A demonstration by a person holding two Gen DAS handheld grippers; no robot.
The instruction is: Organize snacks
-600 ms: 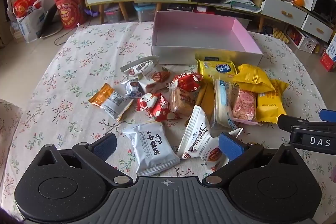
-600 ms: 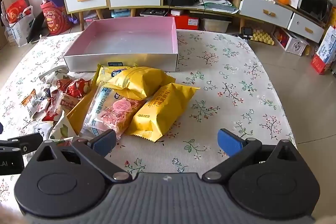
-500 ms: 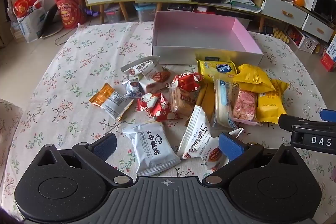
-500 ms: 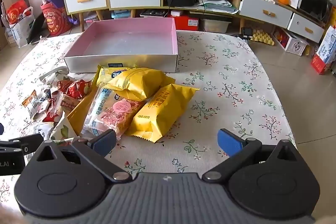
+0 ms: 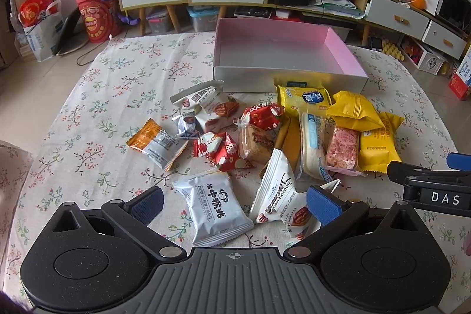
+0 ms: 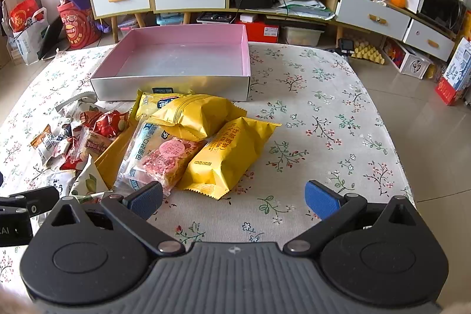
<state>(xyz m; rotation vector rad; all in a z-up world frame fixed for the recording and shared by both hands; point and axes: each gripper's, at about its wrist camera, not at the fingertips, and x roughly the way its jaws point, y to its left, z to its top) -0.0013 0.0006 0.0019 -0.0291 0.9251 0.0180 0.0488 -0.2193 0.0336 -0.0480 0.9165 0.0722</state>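
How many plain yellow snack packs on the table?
3 clearly visible: yellow pack with blue logo against the box front wall; puffy yellow pack right of it; flat yellow pack nearest. A yellow wrapper edge underneath may be a fourth.

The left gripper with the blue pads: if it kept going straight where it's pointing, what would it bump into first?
Probably the white panda-logo snack packet, lying between the open left gripper pads; depth is hard to judge.

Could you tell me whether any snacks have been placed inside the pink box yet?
No, the pink box shows only its bare floor, with the snack packets lying outside it.
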